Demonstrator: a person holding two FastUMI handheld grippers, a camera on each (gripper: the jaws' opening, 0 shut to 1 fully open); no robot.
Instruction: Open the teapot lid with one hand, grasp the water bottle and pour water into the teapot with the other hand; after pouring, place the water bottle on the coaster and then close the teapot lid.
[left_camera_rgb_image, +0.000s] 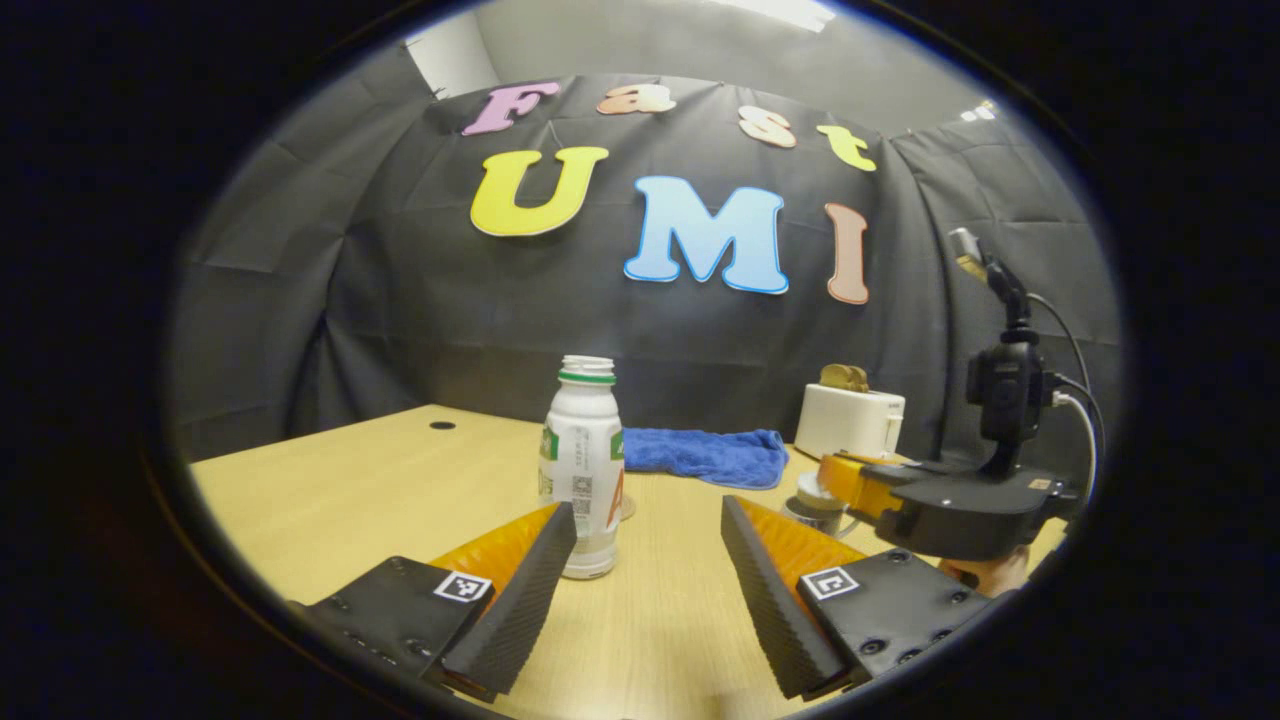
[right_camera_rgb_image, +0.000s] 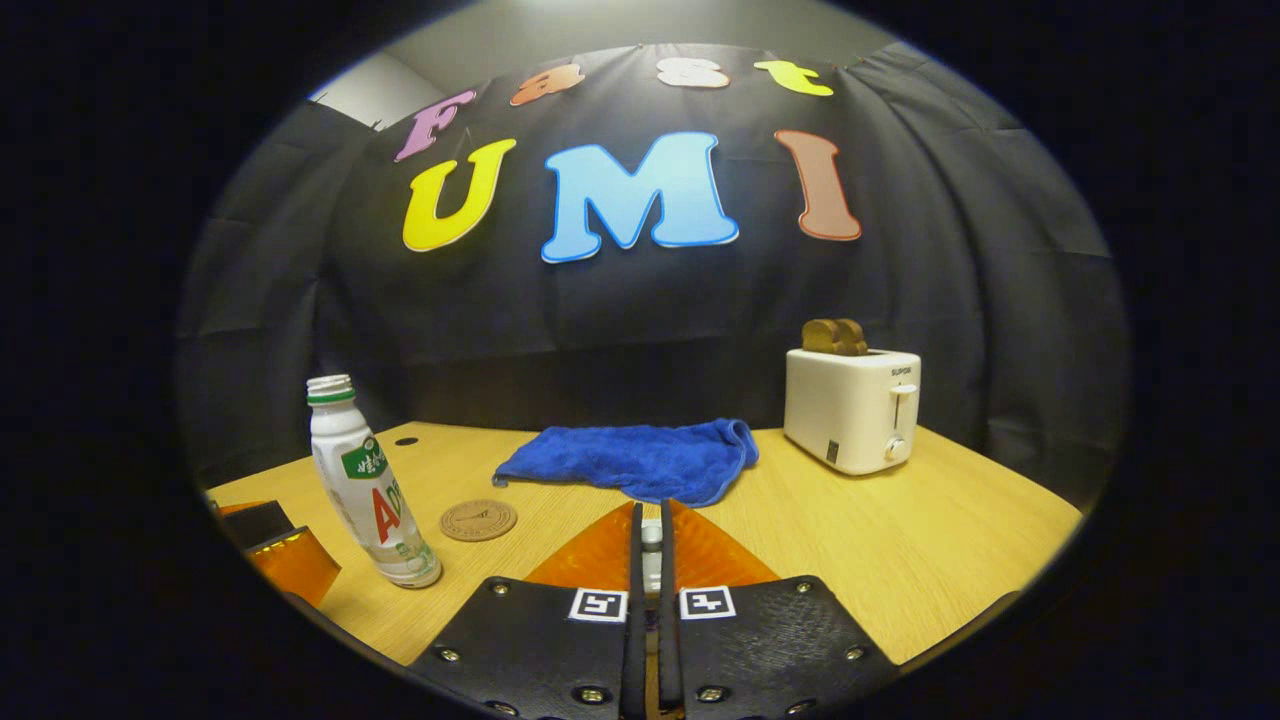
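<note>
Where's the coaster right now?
In the right gripper view the coaster lies flat on the table, just right of the water bottle, before the blue towel.

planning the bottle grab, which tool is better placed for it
Left. The left tool is open and faces the water bottle just ahead; the right tool is closed on a small knob.

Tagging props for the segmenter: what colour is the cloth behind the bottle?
Blue; the cloth shows best in the right gripper view.

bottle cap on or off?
Off. The water bottle stands upright on the table with its threaded neck bare and mouth open; fill level cannot be told.
</note>
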